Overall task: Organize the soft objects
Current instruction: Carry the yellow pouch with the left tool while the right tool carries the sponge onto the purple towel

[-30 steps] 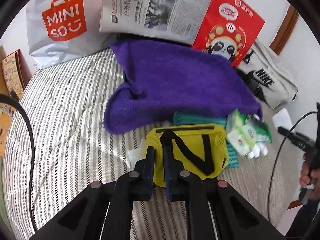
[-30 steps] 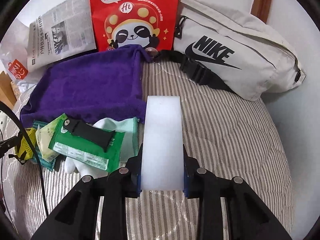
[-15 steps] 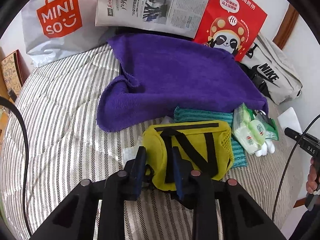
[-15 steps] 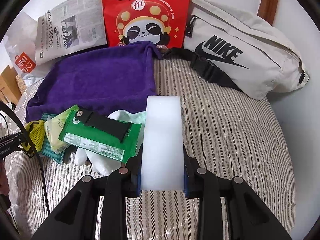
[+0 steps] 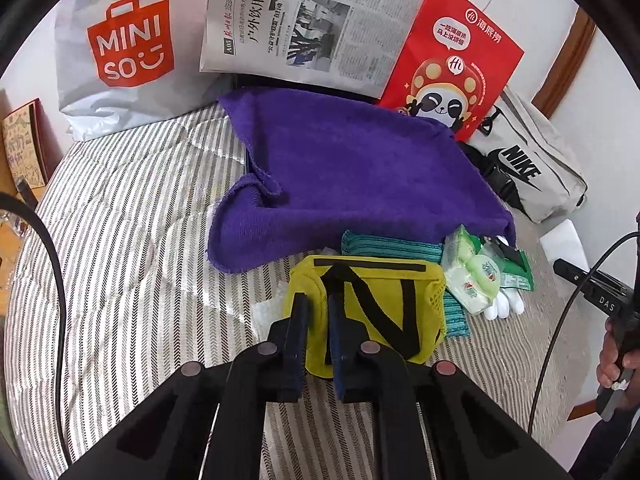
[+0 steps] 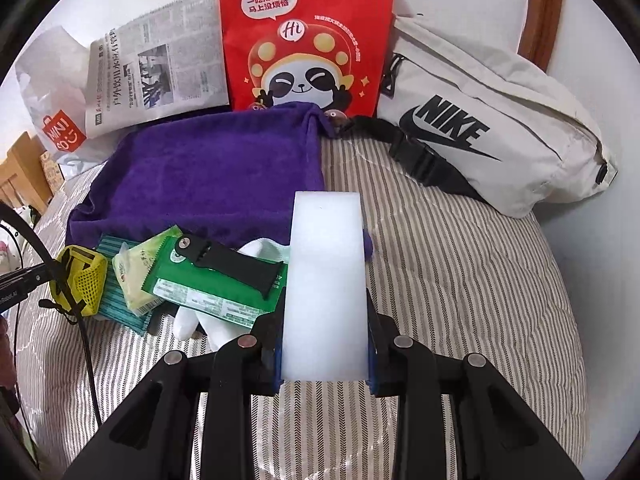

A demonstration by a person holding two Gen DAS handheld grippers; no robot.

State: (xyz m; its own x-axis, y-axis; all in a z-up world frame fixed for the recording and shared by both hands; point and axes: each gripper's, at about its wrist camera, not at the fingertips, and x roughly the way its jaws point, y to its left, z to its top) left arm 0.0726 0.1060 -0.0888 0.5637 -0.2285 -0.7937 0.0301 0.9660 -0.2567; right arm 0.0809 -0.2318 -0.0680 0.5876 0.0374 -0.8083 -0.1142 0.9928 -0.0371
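My left gripper (image 5: 318,314) pinches the yellow pouch (image 5: 384,312) edge; my right gripper (image 6: 325,312) clamps the white foam block (image 6: 326,280).

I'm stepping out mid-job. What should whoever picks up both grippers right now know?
Left gripper: shut on the near-left edge of the yellow pouch, which lies on the bed.
Right gripper: shut on the white sponge, held above the bed.
Beside the pouch lie the teal cloth, tissue packs, white glove and purple towel, in a loose pile.
Done: both items gripped. Left: place them, then sort the pile.
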